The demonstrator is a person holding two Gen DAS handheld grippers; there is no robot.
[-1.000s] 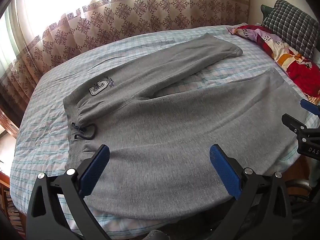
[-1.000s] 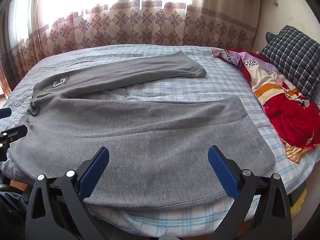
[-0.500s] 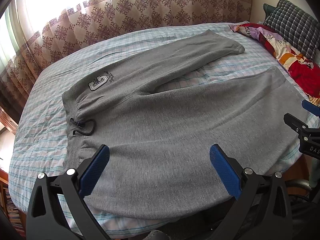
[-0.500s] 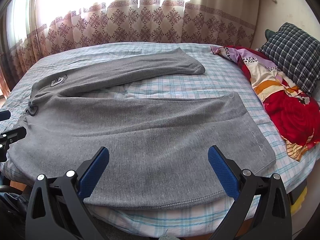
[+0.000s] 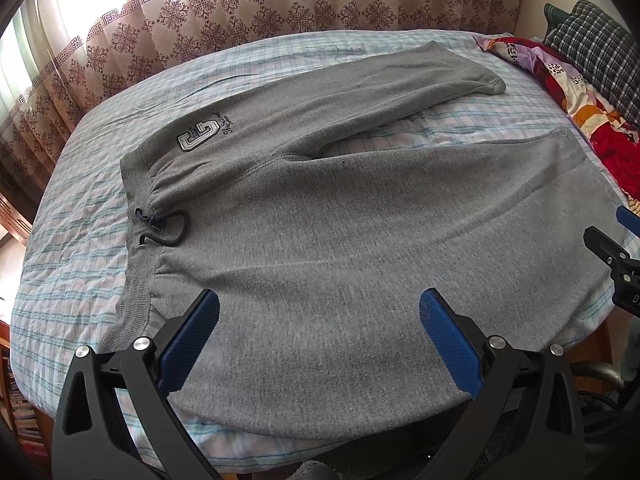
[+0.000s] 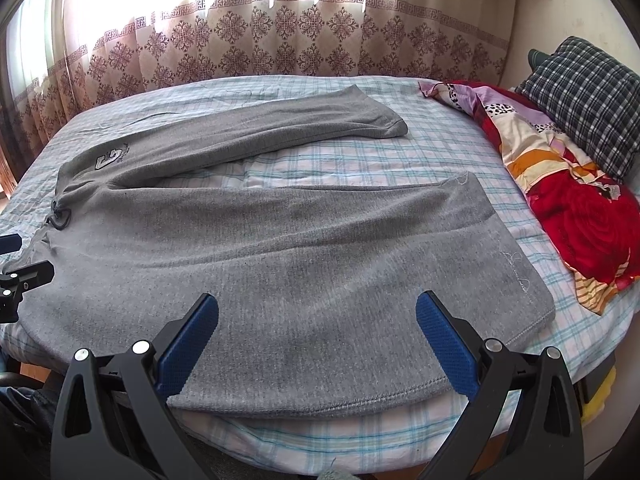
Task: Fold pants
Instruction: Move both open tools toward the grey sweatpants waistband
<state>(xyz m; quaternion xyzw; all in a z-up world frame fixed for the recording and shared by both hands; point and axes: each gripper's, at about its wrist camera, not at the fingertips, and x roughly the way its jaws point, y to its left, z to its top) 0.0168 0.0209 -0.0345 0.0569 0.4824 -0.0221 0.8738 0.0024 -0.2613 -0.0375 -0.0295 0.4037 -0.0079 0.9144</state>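
Observation:
Grey sweatpants (image 5: 340,216) lie spread flat on the bed, waistband to the left with a dark drawstring (image 5: 160,228) and a "G" patch (image 5: 198,136), both legs running right and splayed apart. They also show in the right wrist view (image 6: 280,248). My left gripper (image 5: 319,340) is open and empty, above the near leg close to the waistband. My right gripper (image 6: 317,340) is open and empty, above the near leg toward its cuff (image 6: 516,276). Each gripper shows at the edge of the other's view.
The bed (image 5: 80,240) has a pale checked sheet. A red floral blanket (image 6: 576,216) and a dark plaid pillow (image 6: 588,96) lie at the right. A patterned curtain (image 6: 280,40) hangs behind the bed. The near bed edge runs just below the grippers.
Both grippers have moved slightly forward and up over the bed, so the pants sit a little lower in view. The pants have not moved. Both grippers stay open.

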